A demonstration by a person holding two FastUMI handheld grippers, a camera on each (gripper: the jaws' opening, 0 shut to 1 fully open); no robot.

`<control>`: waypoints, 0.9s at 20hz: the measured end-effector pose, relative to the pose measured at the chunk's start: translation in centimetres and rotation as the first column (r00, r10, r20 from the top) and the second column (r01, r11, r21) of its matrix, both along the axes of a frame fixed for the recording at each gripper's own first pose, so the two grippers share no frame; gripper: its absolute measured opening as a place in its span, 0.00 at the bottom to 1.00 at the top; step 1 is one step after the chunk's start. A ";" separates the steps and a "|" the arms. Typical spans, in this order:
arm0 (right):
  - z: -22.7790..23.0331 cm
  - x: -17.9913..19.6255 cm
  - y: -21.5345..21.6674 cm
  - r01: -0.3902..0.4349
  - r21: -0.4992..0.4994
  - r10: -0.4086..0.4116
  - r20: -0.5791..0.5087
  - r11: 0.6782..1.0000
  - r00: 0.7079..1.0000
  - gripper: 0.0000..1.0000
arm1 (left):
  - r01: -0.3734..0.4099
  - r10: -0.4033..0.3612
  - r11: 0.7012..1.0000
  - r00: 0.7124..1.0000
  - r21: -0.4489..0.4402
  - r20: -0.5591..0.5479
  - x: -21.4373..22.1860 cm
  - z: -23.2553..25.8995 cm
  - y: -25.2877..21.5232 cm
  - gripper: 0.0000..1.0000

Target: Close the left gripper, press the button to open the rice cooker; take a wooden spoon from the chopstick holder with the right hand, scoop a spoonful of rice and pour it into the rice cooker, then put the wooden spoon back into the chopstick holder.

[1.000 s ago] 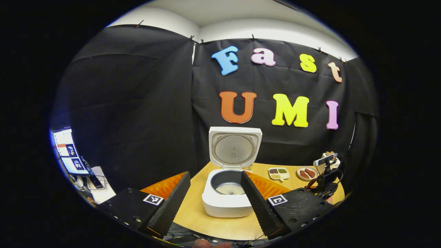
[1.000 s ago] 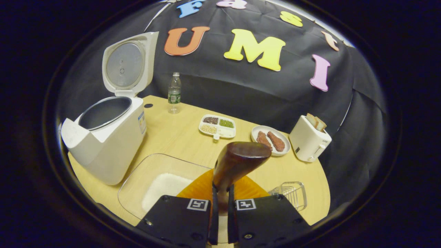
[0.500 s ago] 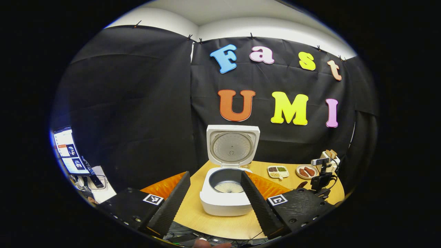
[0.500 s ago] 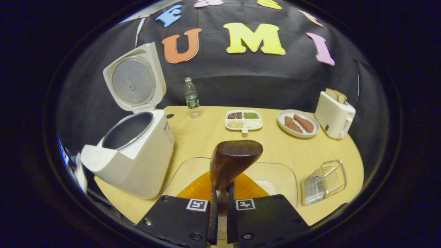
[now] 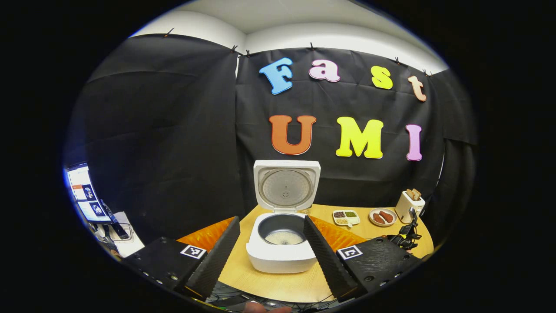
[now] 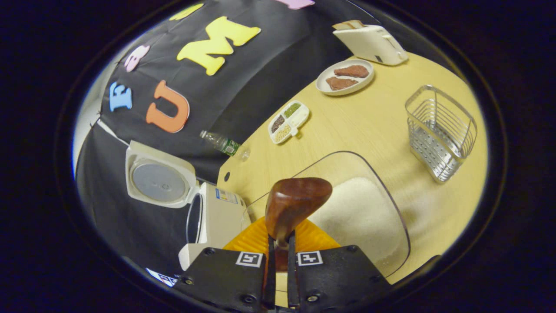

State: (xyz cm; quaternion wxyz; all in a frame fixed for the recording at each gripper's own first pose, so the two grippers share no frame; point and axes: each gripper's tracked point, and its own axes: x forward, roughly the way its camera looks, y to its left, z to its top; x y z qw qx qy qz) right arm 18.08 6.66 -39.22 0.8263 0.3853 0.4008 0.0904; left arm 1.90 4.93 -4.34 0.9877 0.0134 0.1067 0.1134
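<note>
Right gripper [image 6: 278,261], fingers pressed on the handle of one dark brown wooden spoon [image 6: 295,203]; bowl held at 12 o'clock above the mound of white rice [image 6: 358,213] in one clear glass dish [image 6: 393,208], presumably so nothing spills outside it. One silver wire chopstick holder [image 6: 438,130] stands at 2 o'clock, probably the spoon's next stop. One white rice cooker [image 6: 217,213] sits at 9 o'clock, lid up. Beyond: one bottle [image 6: 222,143], one sectioned tray [image 6: 289,122], one plate [image 6: 345,78], one toaster [image 6: 369,41]. Left gripper [image 5: 271,256], fingers spread and empty, faces the cooker, grains in its pot.
</note>
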 end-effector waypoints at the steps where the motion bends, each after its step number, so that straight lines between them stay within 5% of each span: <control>1: 0.3 -0.1 -0.3 0.011 0.022 -0.012 0.001 1.000 1.000 0.15 | 0.008 -0.008 1.000 1.000 -0.002 0.000 0.1 0.0 -0.2 0.94; 12: 9.1 -0.1 -7.5 0.172 0.185 -0.191 0.090 0.968 0.978 0.15 | 0.078 -0.077 0.996 0.997 -0.032 0.022 2.4 0.4 -2.2 0.94; 18: 15.6 0.5 -8.5 0.193 0.171 -0.222 0.173 0.966 0.960 0.16 | 0.102 -0.102 0.995 0.994 -0.009 0.036 2.5 0.2 -1.8 0.94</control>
